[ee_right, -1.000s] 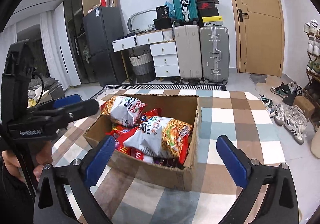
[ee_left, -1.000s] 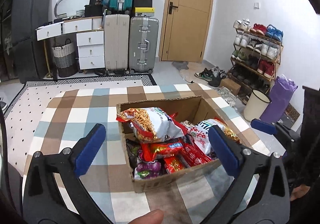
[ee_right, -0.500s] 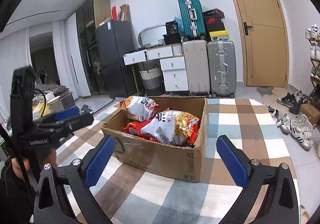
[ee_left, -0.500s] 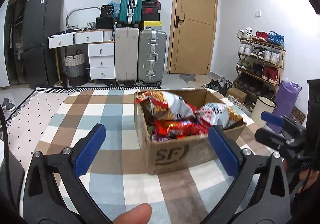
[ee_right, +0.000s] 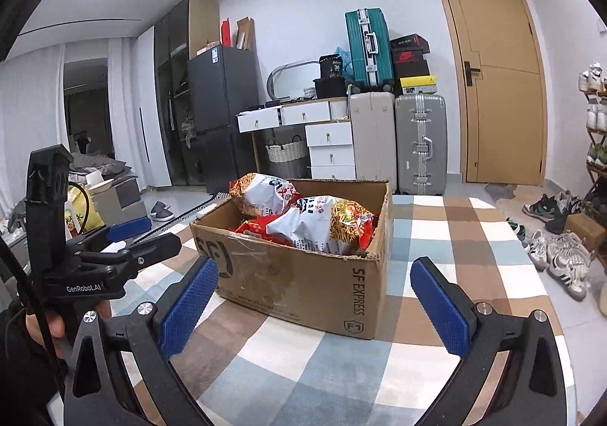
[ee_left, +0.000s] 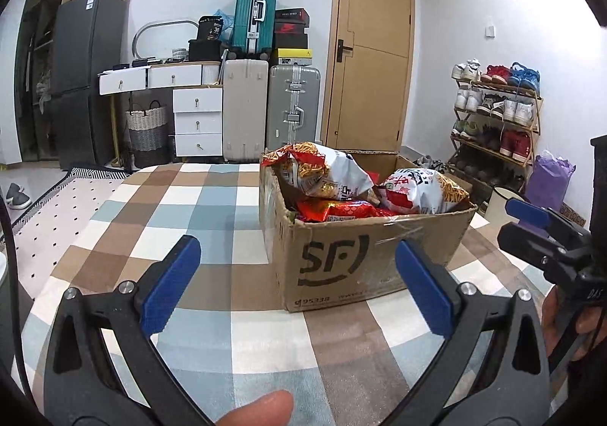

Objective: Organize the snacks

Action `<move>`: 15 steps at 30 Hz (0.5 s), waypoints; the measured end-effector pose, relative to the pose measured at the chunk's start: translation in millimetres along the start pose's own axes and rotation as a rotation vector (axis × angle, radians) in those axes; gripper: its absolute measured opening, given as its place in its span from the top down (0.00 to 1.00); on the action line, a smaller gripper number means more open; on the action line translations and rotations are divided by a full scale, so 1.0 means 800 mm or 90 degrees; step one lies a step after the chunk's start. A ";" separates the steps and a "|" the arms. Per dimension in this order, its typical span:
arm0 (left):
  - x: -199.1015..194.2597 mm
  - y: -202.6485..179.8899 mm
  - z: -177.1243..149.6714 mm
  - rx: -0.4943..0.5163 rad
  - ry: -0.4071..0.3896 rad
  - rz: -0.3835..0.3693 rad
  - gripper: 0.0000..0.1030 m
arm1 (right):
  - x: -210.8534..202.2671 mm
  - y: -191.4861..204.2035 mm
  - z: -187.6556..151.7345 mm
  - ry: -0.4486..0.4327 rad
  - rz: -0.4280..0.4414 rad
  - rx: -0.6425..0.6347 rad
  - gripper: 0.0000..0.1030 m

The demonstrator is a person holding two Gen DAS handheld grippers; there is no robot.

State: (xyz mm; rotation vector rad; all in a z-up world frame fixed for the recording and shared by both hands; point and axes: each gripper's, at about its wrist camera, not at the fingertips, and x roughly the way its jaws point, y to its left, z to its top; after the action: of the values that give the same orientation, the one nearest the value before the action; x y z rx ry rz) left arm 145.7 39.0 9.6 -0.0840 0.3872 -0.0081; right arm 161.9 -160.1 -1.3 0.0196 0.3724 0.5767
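Observation:
A brown cardboard box (ee_left: pixel 364 259) (ee_right: pixel 303 281) stands on the checked tablecloth (ee_left: pixel 182 205), filled with snack bags. Two white noodle-snack bags (ee_left: pixel 326 171) (ee_right: pixel 322 224) lie on top, over red packets (ee_left: pixel 334 211). My left gripper (ee_left: pixel 299 285) is open and low over the table, in front of the box's printed side, with nothing between its blue pads. The right gripper (ee_right: pixel 311 302) is open too, empty, facing the box corner from the other side. Each gripper shows in the other's view: the right one (ee_left: pixel 546 232) and the left one (ee_right: pixel 125 236).
The tablecloth (ee_right: pixel 455 236) lies bare around the box. Beyond it are suitcases (ee_left: pixel 265 111), white drawers (ee_left: pixel 197 118), a dark fridge (ee_left: pixel 87 76), a wooden door (ee_left: pixel 368 57) and a shoe rack (ee_left: pixel 493 111). Shoes (ee_right: pixel 561 255) lie on the floor at the right.
Both grippers have dropped from above the box to near table height, so the box is now seen from the side. Both stay open and empty. The box has not moved.

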 end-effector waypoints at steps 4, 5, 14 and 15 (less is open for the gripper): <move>0.004 0.005 -0.001 -0.008 -0.001 0.001 0.01 | 0.000 0.001 -0.003 -0.005 -0.005 -0.004 0.00; 0.005 0.006 -0.001 -0.008 -0.003 0.000 0.01 | 0.000 0.001 -0.003 -0.006 -0.006 -0.006 0.00; 0.009 0.007 -0.003 -0.008 -0.002 0.001 0.01 | -0.004 0.007 -0.005 -0.018 -0.012 -0.023 0.00; 0.009 0.007 -0.003 -0.009 -0.003 0.002 0.01 | -0.004 0.007 -0.005 -0.019 -0.012 -0.023 0.00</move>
State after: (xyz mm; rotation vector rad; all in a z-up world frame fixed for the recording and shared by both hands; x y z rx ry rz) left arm 151.2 44.1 4.3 -0.0974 0.3823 -0.0023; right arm 155.1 -157.3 -3.1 -0.0104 0.3325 0.5641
